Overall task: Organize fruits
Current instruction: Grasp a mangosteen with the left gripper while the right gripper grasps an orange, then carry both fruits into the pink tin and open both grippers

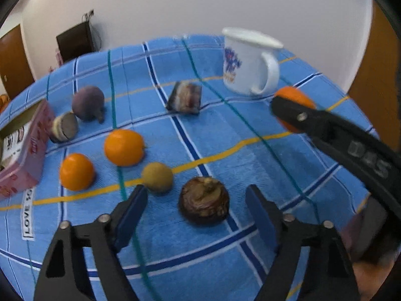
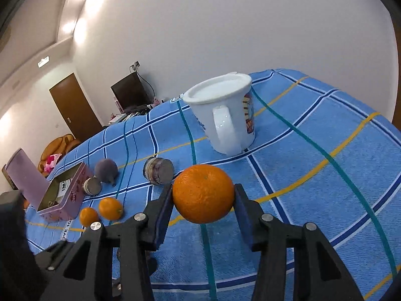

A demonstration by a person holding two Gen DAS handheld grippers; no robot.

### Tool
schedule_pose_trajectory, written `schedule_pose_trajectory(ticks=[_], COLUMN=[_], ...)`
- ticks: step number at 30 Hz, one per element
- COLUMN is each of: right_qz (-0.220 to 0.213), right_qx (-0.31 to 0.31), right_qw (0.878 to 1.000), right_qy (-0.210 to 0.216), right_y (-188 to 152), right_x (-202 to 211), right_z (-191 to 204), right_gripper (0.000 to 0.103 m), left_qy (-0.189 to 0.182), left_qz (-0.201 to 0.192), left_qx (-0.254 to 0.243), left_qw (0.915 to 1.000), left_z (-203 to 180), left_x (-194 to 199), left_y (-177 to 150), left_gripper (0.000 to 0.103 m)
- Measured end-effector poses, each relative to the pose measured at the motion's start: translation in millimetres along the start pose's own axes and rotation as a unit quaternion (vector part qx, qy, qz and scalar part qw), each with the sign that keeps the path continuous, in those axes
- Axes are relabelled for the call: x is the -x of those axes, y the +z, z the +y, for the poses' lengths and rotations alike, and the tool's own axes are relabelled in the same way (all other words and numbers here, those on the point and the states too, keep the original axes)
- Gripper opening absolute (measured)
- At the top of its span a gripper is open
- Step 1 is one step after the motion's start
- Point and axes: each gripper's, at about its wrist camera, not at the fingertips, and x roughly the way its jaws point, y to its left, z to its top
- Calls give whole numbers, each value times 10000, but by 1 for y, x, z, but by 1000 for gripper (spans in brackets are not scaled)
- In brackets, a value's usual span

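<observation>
**Inspector:** Between the right gripper's (image 2: 203, 198) blue pads sits a large orange (image 2: 203, 193), pinched on both sides and lifted clear of the blue checked cloth (image 2: 313, 188). Grip confirmed.

**Clerk:** And the left gripper (image 1: 196, 204)?

**Inspector:** Its jaws stand apart, nothing pressed. A dark brown round fruit (image 1: 204, 200) lies on the cloth between the fingers, untouched by either pad.

**Clerk:** Surroundings?

**Inspector:** Just beyond the left finger, a small tan fruit (image 1: 157, 176); further left, two small oranges (image 1: 124, 146) side by side. Behind them, a purple fruit (image 1: 88, 102) and a small jar (image 1: 64, 130) on its side, near an open pink tin (image 1: 27, 150). A second jar (image 1: 185, 97) lies mid-cloth. A lidded white mug (image 1: 246, 65) stands upright at the far side.
</observation>
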Motion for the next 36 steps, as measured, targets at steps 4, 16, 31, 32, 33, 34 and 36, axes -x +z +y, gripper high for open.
schedule_pose_trajectory(ticks=[4, 16, 31, 32, 33, 34, 36], right_qz=[-141, -394, -545, -521, -491, -467, -458], right_qx=[236, 602, 1516, 1564, 1618, 1660, 1771], right_qw=[9994, 9959, 9807, 9802, 9794, 9788, 9762], right_qy=[-190, -550, -1109, -1101, -1101, -1110, -1164], right_y=[-2, -5, -14, -14, -14, -15, -14], right_x=[2, 11, 14, 13, 13, 12, 12], right_z=[10, 20, 61, 65, 70, 75, 89], right_gripper=[49, 49, 49, 49, 49, 49, 49], left_qy=[121, -127, 403, 427, 430, 433, 457], left_qz=[-136, -563, -1461, -1466, -1468, -1470, -1488], left_qx=[-91, -123, 77, 120, 151, 194, 216], left_qw=[9998, 9983, 9884, 9882, 9881, 9880, 9876], left_z=[-7, 8, 96, 102, 106, 112, 118], left_x=[-2, 27, 69, 68, 68, 68, 68], left_y=[1, -3, -4, -5, -5, -5, -5], left_gripper=[51, 41, 41, 41, 41, 41, 41])
